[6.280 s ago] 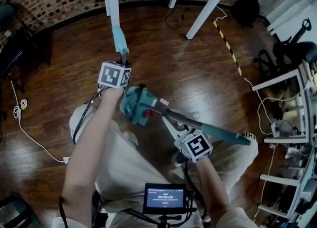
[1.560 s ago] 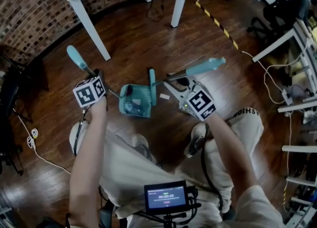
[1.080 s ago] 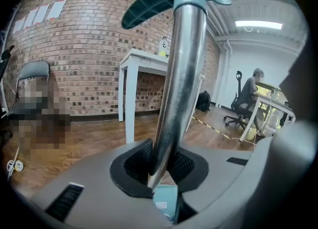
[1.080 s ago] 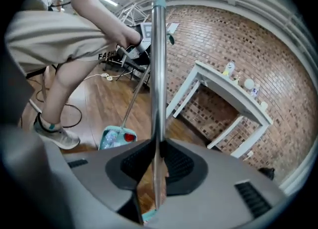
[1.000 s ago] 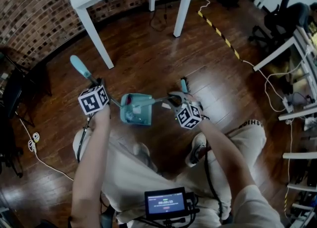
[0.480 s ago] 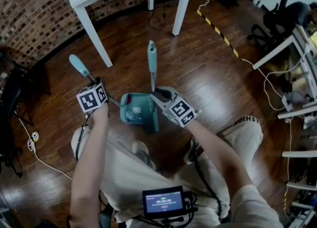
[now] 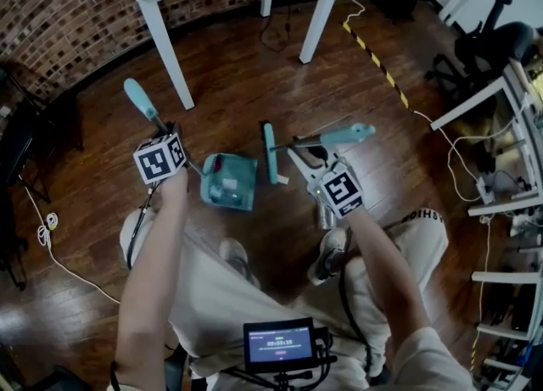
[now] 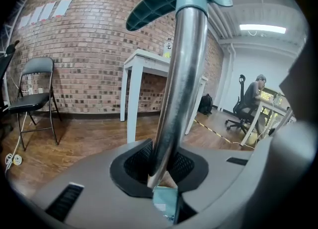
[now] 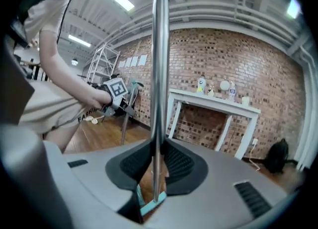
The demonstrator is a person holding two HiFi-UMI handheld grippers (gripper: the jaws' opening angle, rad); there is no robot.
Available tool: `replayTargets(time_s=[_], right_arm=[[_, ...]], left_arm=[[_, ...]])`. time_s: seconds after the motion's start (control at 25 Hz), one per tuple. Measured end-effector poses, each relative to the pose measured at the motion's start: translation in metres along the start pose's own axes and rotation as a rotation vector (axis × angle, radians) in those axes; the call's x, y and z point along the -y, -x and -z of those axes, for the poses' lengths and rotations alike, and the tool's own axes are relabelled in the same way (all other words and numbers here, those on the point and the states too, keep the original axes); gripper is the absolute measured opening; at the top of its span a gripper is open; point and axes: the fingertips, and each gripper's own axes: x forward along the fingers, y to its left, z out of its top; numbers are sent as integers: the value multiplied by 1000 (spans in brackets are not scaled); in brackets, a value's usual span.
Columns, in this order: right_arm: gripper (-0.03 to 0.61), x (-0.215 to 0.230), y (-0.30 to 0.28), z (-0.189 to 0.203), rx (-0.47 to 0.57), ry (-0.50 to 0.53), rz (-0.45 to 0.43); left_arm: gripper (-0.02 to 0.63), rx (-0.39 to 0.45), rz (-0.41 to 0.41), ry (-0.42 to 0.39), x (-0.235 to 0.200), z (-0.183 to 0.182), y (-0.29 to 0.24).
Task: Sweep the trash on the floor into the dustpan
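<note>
Left tongs [image 8: 163, 173] pinch the dustpan's pole [image 8: 181, 74] and right tongs [image 9: 155, 173] pinch the broom's pole [image 9: 159, 49]. A hard stroke could shove the light dustpan [image 7: 229, 182] aside.

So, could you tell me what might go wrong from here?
The white scrap seems to lie on the far side of the broom head from the dustpan, so a stroke may miss it. The dustpan already holds trash; jolting it with the left gripper could spill it. The right gripper clamps only a thin broom shaft, which may twist.
</note>
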Motion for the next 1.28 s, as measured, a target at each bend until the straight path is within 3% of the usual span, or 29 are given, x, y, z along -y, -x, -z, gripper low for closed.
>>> replayTargets(time_s=[0.16, 0.28, 0.4, 0.52, 0.68, 0.8, 0.96, 1.04, 1.16, 1.28], right_arm=[[98, 8, 1, 40, -115, 173, 42], [97, 4, -11, 79, -181, 237, 46], [97, -1, -26, 113, -223, 223, 56], [97, -12, -40, 124, -220, 120, 40], [97, -55, -57, 100, -199, -2, -79], [97, -75, -63, 77, -156, -177, -122], [98, -63, -59, 60, -64, -457, -127], [98, -47, -49, 48, -11, -530, -118], [97, -27, -32, 24, 38, -470, -91], [95, -15, -15, 7, 22, -275, -44]], left_arm=[[52, 8, 0, -6, 2, -1, -1], [52, 10, -6, -8, 3, -1, -2], [52, 5, -12, -10, 2, 2, -2], [52, 1, -10, -11, -1, 5, -3], [52, 3, -20, -1, -10, 2, -4], [52, 7, -19, -2, -8, 1, -5], [52, 4, -6, -6, -3, 2, -7], [52, -1, 0, -4, -2, 3, -7], [52, -7, 5, -1, -1, 4, -8], [52, -6, 9, 1, 0, 3, -8]])
